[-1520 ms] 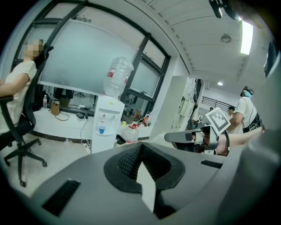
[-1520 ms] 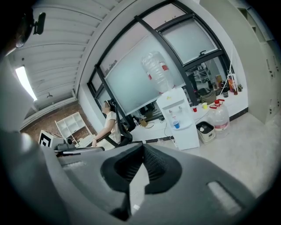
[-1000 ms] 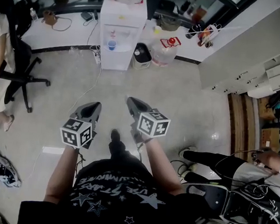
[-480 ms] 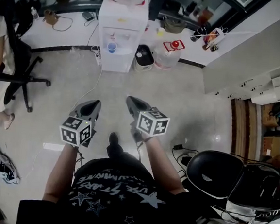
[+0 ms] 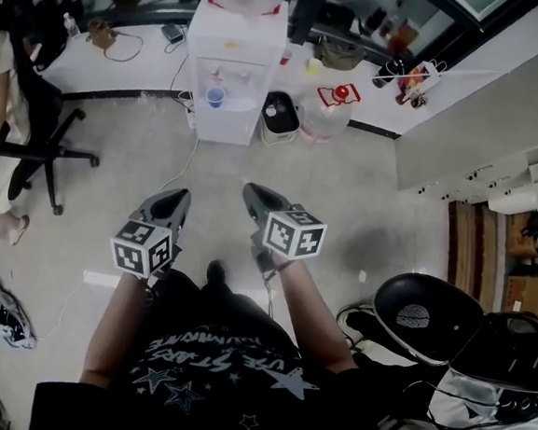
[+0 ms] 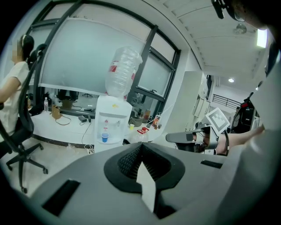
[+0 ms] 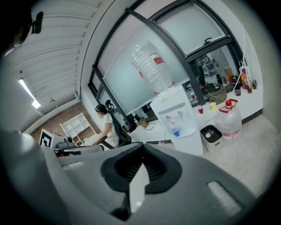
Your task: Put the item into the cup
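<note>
Both the grey left gripper (image 5: 175,203) and the grey right gripper (image 5: 256,197) are closed on nothing, I see no item to carry, and the small blue cup (image 5: 215,93) in the white water dispenser (image 5: 233,66), well ahead, looks light and thin, better held softly by its side.

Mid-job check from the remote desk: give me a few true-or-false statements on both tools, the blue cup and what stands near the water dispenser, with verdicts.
1. The left tool is shut with nothing between its jaws. True.
2. The right tool grips an item. False: its jaws are together and empty.
3. A blue cup stands in the recess of the water dispenser. True.
4. The red-capped jug lies on its side. False: it stands upright on the floor, to the right of the dispenser.
</note>
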A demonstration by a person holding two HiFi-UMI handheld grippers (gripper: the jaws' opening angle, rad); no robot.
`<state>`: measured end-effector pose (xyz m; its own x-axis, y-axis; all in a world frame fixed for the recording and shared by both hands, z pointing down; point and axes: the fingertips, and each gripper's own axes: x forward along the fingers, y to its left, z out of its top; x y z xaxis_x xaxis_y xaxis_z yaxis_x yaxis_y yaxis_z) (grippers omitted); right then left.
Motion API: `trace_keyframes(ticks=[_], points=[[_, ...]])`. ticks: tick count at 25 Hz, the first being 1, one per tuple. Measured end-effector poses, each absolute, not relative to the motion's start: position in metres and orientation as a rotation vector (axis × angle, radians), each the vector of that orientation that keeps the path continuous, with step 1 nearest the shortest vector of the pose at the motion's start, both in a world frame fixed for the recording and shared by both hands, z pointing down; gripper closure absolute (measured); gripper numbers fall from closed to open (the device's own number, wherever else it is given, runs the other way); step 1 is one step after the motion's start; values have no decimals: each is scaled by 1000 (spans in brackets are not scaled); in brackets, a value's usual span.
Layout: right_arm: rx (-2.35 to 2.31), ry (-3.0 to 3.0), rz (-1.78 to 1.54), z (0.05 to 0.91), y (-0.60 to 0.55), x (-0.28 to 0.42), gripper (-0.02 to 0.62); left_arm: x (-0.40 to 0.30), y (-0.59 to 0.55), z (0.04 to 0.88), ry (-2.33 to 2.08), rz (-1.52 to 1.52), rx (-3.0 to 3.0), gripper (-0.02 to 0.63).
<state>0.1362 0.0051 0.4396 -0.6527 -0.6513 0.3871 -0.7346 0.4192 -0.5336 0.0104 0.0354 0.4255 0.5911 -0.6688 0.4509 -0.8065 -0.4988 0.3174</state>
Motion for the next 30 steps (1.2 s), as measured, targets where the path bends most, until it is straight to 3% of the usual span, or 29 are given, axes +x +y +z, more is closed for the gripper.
trace_keyframes(ticks=[30], points=[[1295,-2393,1111,492,-109,103,595,-19,-96,479,-1058,392,2268,600]])
